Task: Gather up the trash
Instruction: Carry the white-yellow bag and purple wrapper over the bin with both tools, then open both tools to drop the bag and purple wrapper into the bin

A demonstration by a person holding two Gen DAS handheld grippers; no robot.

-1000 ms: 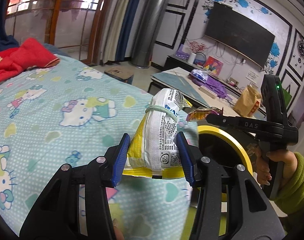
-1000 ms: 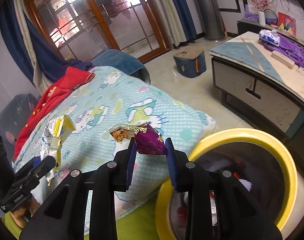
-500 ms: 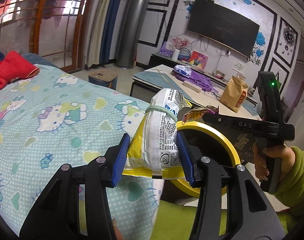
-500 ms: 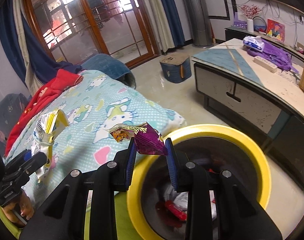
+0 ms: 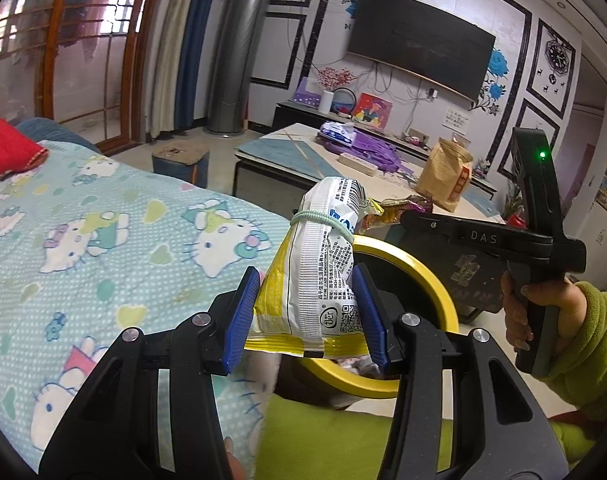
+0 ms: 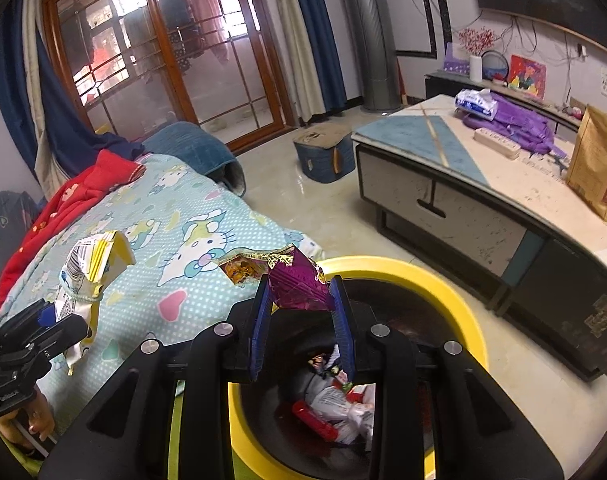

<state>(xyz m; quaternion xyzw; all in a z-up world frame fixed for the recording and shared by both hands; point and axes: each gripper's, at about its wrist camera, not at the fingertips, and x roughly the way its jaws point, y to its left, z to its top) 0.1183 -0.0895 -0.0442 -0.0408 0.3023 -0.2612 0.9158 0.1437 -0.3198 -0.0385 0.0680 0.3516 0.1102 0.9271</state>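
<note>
- Presently the left hand-held gripper (image 5: 305,312) clamps a white-and-yellow snack bag (image 5: 323,264), tied with a green band, beside the bed (image 5: 103,240).
- Meanwhile the right hand-held gripper (image 6: 301,332) pinches a purple foil wrapper (image 6: 297,286) directly above the yellow-rimmed trash bin (image 6: 455,304).
- Wrappers already lie inside the bin; a worktop (image 6: 483,184) stands beyond.

bin (image 5: 439,280) rim behind snack bag (image 5: 323,276), bin contents (image 6: 335,412) blurred
</note>
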